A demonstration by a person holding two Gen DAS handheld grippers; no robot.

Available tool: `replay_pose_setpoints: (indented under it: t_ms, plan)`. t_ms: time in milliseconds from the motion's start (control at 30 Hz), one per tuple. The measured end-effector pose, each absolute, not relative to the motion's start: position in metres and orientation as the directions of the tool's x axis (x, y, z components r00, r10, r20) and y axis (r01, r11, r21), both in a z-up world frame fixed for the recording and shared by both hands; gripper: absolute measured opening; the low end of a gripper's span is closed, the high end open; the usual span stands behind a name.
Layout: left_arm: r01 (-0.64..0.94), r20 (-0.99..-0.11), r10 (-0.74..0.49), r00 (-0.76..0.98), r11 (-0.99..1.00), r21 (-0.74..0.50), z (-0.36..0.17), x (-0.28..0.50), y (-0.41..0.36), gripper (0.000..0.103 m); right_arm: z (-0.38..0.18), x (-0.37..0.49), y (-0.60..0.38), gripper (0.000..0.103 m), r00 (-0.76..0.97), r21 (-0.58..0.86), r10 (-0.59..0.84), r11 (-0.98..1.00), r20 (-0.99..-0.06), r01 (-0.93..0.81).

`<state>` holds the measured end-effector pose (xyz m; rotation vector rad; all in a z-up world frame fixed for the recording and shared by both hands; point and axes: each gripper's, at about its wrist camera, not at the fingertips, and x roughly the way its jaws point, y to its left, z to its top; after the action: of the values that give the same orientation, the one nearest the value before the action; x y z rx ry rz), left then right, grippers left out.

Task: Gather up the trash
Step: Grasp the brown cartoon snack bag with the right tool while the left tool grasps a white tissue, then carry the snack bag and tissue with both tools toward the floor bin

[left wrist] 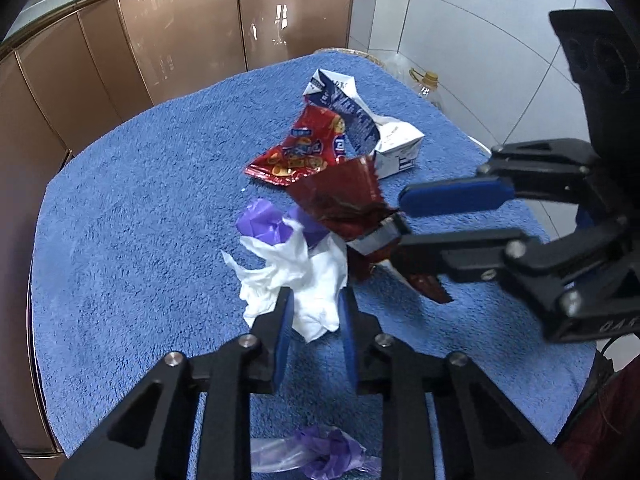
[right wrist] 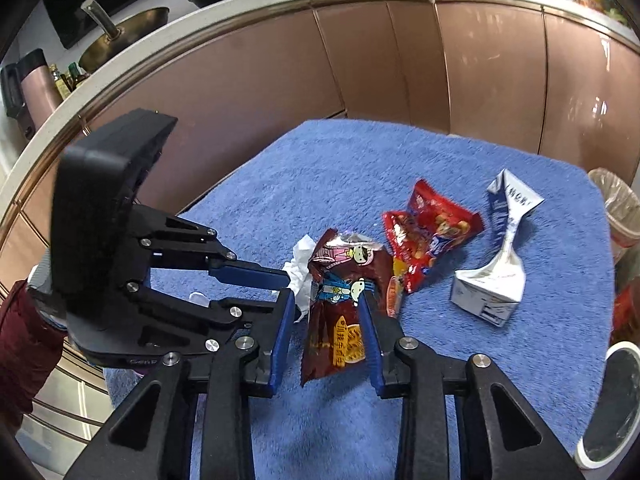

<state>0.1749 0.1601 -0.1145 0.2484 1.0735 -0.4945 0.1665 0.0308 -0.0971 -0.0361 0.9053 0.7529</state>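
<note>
On the blue towel (left wrist: 140, 208) lie a crumpled white tissue (left wrist: 304, 280) with a purple glove (left wrist: 264, 224), a dark red snack wrapper (left wrist: 344, 200), a bright red snack bag (left wrist: 304, 148) and a crushed white-and-blue carton (left wrist: 360, 124). My left gripper (left wrist: 316, 312) is open, its fingers on either side of the tissue. My right gripper (right wrist: 326, 312) is open around the dark red wrapper (right wrist: 340, 308); it also shows in the left wrist view (left wrist: 400, 220). The red bag (right wrist: 428, 232), carton (right wrist: 496, 264) and tissue (right wrist: 300, 272) show in the right wrist view.
Brown cabinet doors (right wrist: 400, 72) line the far side. A bin with a plastic liner (right wrist: 620, 208) stands past the towel's right edge. A white-rimmed round object (right wrist: 612, 404) is at lower right. A purple and clear plastic scrap (left wrist: 320, 456) lies near the towel's front. A bottle (left wrist: 428, 84) stands beyond the towel.
</note>
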Motion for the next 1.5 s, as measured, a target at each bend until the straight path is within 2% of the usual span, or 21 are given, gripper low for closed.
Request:
replay_pose_setpoints:
  t_ms: [133, 267, 933, 1167, 1500]
  plan:
    - [0.495, -0.887, -0.267, 0.376, 0.867, -0.051, -0.119, 0.179, 0.16, 0.009, -0.107, 0.172, 0.036, 0.008, 0.355, 0.296, 0.583, 0.74, -0.731, -0.604]
    - [0.486, -0.879, -0.269, 0.394, 0.873, -0.05, -0.118, 0.177, 0.159, 0.002, -0.104, 0.168, 0.033, 0.002, 0.37, 0.28, 0.579, 0.741, -0.726, -0.61]
    - [0.344, -0.779, -0.266, 0.568, 0.936, -0.069, -0.047, 0.132, 0.185, 0.0, -0.042, 0.111, -0.014, 0.002, 0.482, 0.248, 0.599, 0.754, -0.64, -0.608]
    - [0.352, -0.746, -0.283, 0.603, 0.934, -0.069, -0.02, 0.121, 0.172, 0.0, -0.026, 0.097, -0.046, 0.002, 0.531, 0.241, 0.587, 0.777, -0.611, -0.582]
    - [0.424, -0.717, -0.345, 0.605, 0.902, -0.077, 0.002, 0.127, 0.111, 0.0, -0.017, 0.099, -0.117, 0.002, 0.62, 0.245, 0.523, 0.843, -0.585, -0.479]
